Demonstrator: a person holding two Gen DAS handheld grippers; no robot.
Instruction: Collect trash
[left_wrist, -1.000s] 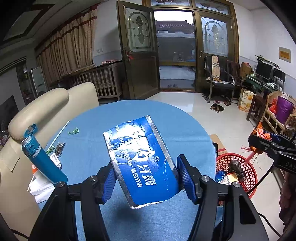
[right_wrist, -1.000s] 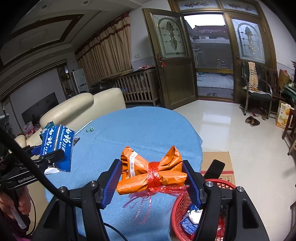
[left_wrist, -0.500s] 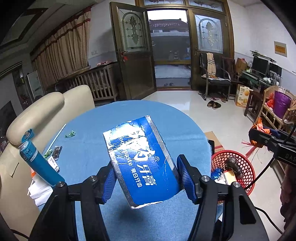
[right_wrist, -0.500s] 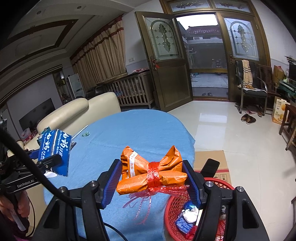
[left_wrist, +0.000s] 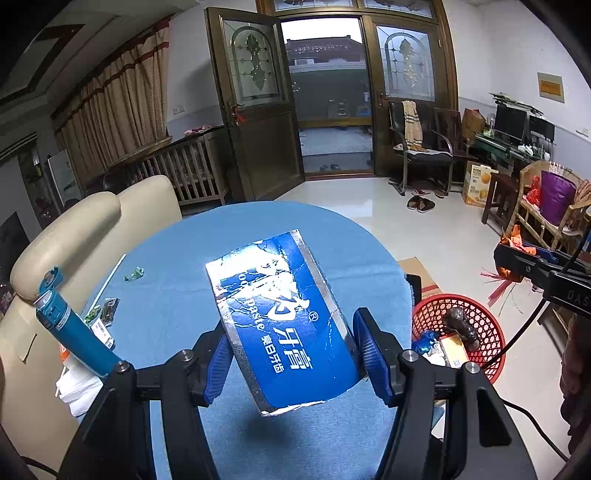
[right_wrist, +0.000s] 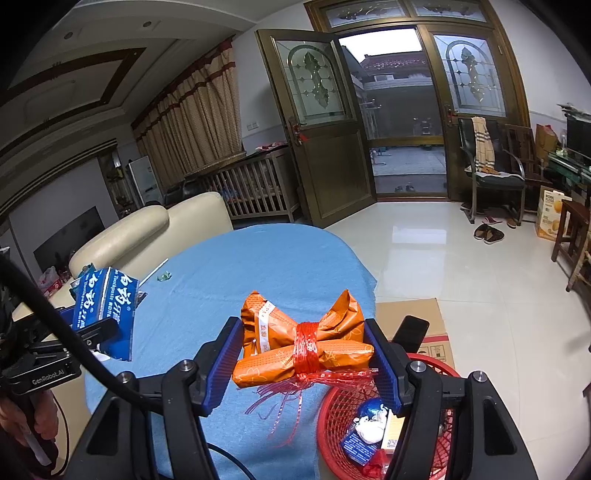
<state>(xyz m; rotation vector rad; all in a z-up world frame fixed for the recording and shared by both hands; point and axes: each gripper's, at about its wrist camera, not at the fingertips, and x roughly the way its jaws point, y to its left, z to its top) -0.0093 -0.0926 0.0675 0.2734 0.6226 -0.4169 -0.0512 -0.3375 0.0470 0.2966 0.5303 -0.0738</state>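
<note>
My left gripper is shut on a crumpled blue toothpaste box and holds it above the blue table. The box also shows in the right wrist view. My right gripper is shut on an orange paper bundle tied with red string, held over the table's right edge, beside and above the red trash basket. The basket stands on the floor to the right of the table and holds several scraps. The right gripper appears at the right edge of the left wrist view.
On the table's left side lie a blue bottle, a white straw, a green wrapper and small packets. A cream sofa stands left. Flat cardboard lies beside the basket.
Both grippers keep their holds. The right gripper has moved so that more of the red basket shows below it. The left view has shifted slightly forward over the table.
</note>
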